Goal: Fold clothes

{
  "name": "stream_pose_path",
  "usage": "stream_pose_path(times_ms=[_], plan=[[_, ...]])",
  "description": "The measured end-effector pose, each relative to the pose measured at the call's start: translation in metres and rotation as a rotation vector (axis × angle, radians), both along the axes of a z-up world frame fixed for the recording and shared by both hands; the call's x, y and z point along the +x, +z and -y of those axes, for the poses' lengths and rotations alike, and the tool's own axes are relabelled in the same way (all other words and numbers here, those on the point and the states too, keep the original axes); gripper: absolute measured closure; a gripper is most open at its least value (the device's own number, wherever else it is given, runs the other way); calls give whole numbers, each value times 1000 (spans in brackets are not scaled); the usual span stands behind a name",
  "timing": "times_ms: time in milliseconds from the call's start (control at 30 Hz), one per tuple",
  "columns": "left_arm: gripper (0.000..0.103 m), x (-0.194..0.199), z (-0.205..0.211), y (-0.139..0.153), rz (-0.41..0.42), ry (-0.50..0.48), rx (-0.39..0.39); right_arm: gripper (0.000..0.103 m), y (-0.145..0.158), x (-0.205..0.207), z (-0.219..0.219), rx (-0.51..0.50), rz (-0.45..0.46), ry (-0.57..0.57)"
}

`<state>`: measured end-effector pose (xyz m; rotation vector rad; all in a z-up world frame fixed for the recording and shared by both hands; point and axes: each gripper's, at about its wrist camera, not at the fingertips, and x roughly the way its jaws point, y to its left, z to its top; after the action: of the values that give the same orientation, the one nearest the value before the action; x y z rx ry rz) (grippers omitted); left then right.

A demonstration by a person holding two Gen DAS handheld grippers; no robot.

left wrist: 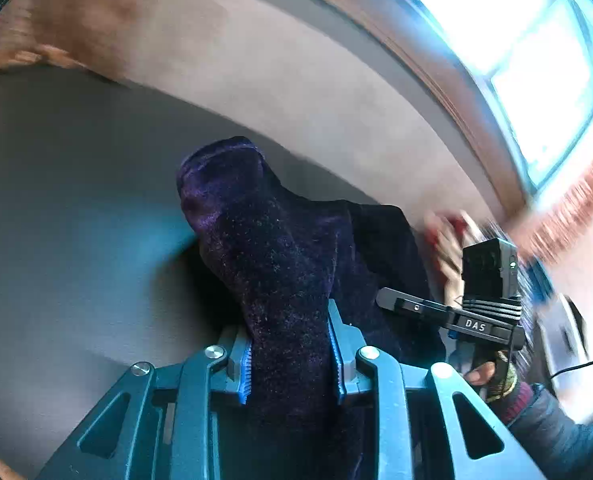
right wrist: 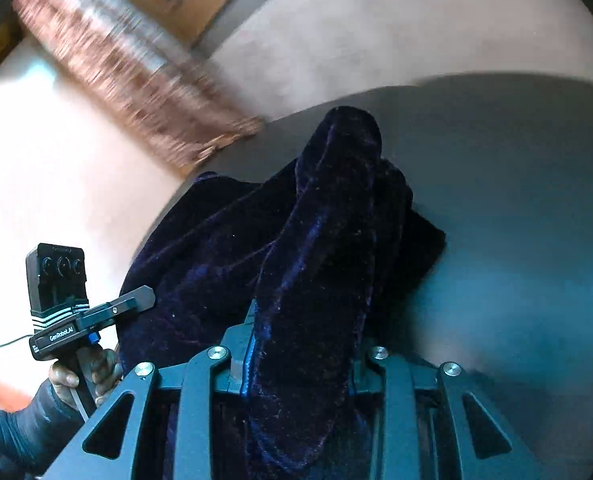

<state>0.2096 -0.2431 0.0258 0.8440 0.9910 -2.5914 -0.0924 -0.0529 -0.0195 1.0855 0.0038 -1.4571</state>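
Both tongs are clamped on bunched folds of one dark purple velvet garment (left wrist: 280,264). The left tongs (left wrist: 292,360) pinch a thick fold between narrowly parted pads, and the right tongs (right wrist: 300,360) grip another the same way. The cloth hangs lifted between them above the grey surface (right wrist: 516,200), near its far edge.

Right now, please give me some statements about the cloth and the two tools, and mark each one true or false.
1. The left tool is closed on the dark purple velvet cloth. True.
2. The right tool is empty. False: it is also closed on the cloth.
3. The cloth lies flat and neatly folded. False: it is bunched and lifted between the tools.
4. The surface under the cloth is grey. True.
5. A hand holds the left tool's handle. True.
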Motion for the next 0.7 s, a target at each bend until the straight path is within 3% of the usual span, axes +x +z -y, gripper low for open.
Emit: stream_pose_path(times_ms=[233,367,400,500,567,700], plan=[[74,126,123,25,-9,391,-101,71,28,99,242,-42,-38,328],[74,169,188,5,39,549,-78,66,30,152,352,18,-109,402],[74,176,204,-8,82,594,-73,58,27,161,371,51,-167,395],[74,197,237,-38,183,716,-42,52,20,173,409,107,-285,369],[74,213,247,-51,159,760,-4,49,22,169,407,99,-334,350],[67,227,252,-58,153,725,20,49,39,180,396,25,-351,445]])
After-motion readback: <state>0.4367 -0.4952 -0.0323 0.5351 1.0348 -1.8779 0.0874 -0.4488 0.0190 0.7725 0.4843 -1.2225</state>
